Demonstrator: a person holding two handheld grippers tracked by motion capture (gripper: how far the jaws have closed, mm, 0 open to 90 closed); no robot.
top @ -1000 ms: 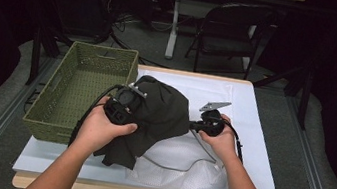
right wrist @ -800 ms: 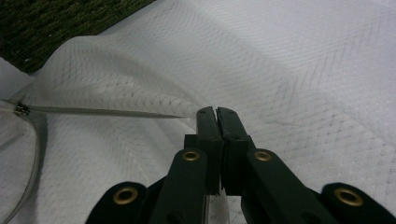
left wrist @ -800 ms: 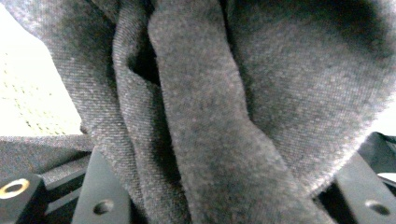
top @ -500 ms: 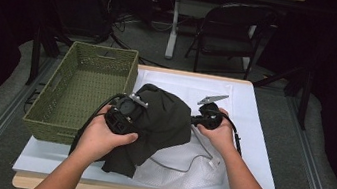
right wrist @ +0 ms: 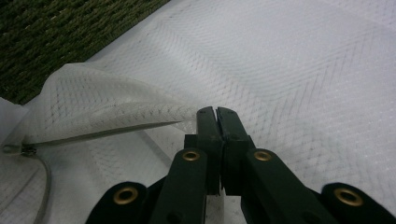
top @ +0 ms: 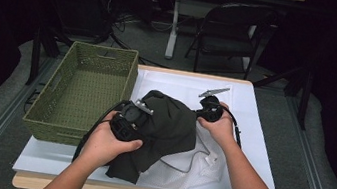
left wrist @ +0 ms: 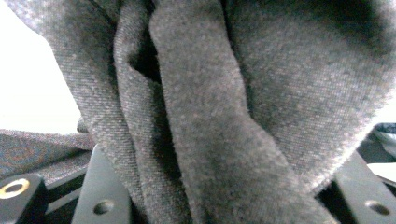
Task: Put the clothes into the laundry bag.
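Dark garment (top: 169,125) lies bunched near the middle of the table (top: 264,119), over a white mesh bag (top: 195,172) toward the front edge. A thick fold of it sits between the left gripper's (top: 139,115) jaws, which are clamped on the cloth. The left hand (top: 109,141) holds that gripper tilted, near the woven basket (top: 81,91) at the table's left edge. The right gripper (top: 209,108) is at the garment's far right side, held by the right hand (top: 219,127); its jaws are pressed together, and the edge of the mesh bag (right wrist: 140,112) seems pinched at their tips. The left gripper view shows the garment's (left wrist: 224,112) weave close up; the right gripper view shows the bag's drawcord (right wrist: 37,158).
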